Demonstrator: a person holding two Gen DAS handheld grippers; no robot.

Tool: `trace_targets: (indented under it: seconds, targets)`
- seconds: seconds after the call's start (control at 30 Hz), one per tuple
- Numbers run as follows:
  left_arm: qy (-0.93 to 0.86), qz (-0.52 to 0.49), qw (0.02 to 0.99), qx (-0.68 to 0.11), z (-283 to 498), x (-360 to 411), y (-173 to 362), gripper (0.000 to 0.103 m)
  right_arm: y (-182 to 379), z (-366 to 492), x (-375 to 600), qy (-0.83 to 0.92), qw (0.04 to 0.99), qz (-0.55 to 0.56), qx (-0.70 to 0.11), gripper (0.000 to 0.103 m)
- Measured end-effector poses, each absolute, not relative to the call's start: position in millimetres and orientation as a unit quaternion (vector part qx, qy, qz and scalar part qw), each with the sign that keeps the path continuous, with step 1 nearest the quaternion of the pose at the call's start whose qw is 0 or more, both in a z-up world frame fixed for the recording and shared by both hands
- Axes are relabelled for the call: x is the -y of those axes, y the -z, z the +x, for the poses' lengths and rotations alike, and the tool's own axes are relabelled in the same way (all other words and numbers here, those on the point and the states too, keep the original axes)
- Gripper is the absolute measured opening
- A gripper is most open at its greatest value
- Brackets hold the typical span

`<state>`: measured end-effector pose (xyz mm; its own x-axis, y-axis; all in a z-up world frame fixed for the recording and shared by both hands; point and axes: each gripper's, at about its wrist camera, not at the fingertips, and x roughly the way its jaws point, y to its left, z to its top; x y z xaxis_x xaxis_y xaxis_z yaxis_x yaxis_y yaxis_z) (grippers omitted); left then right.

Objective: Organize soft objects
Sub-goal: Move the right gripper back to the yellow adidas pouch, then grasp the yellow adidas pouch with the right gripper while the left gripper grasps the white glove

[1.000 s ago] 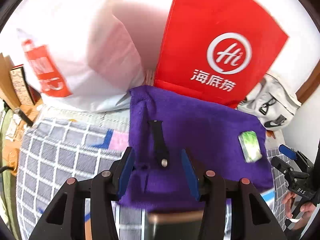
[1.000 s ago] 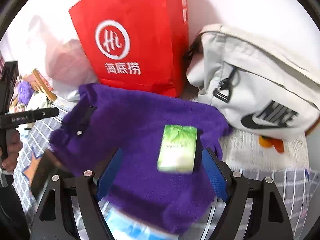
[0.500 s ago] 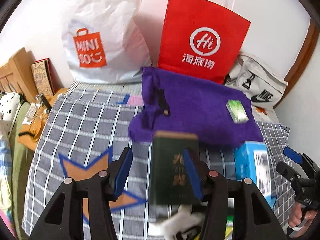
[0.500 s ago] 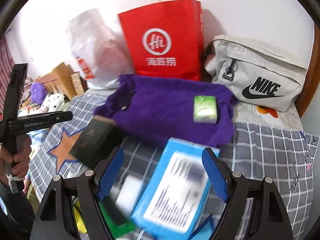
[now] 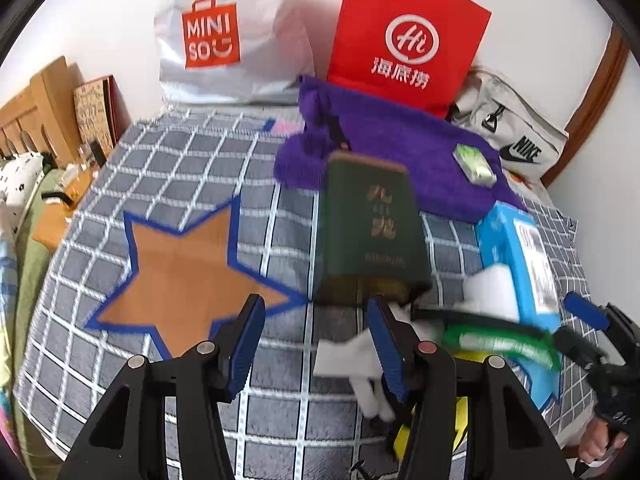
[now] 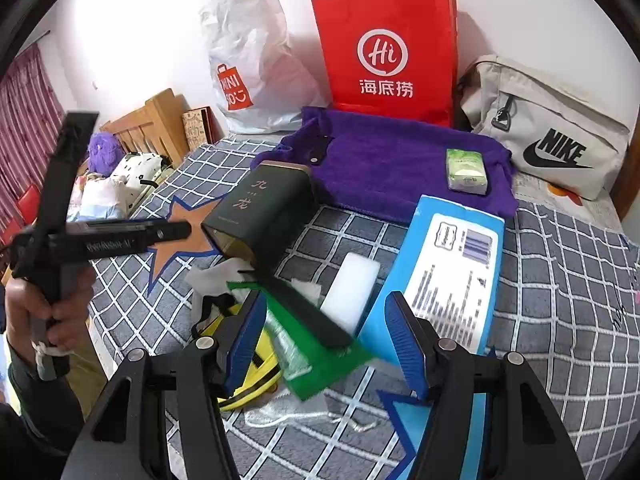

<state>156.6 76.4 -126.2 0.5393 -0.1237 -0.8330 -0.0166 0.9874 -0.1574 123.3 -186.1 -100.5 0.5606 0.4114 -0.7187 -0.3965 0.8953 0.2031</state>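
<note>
Checked bedspread [image 6: 560, 280], shut green box [image 6: 264, 212], both tools [image 5: 316, 344] [image 6: 326, 332] spread, empty

Plain white wall [image 6: 140, 32], wooden headboard [image 6: 154, 122], striped red curtain [image 6: 24, 112], grey checked bedspread [image 5: 192, 168] in daylight.

You see the purple knit garment [image 6: 400, 168] spread flat, upper centre of frame, green tissue pack [image 6: 466, 171] resting on it.

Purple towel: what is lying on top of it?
On the purple towel lie a small green tissue pack and a black strap with a snap. The dark green box hides its near corner.
</note>
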Motion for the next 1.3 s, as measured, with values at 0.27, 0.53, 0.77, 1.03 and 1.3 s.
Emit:
trace_targets:
  seconds: [0.27, 0.53, 0.77, 1.03, 1.3]
  targets:
    - [0.065, -0.093, 0.868, -0.483, 153, -66, 153, 0.051, 109, 81, 178, -0.264, 0.867, 0.000, -0.422, 0.062]
    - [0.091, -0.108, 0.860, -0.490, 161, -63, 174, 0.047, 152, 94, 159, -0.262, 0.845, 0.020, -0.465, 0.057]
    - [0.111, -0.120, 0.856, -0.490, 162, -69, 181, 0.032, 165, 113, 146, -0.262, 0.843, 0.047, -0.468, 0.025]
    - [0.114, -0.130, 0.862, -0.476, 157, -72, 177, 0.009, 144, 92, 170, -0.275, 0.852, 0.053, -0.443, 0.014]
    - [0.101, -0.127, 0.875, -0.457, 136, -81, 162, 0.008, 137, 66, 210, -0.252, 0.859, 0.052, -0.442, 0.012]
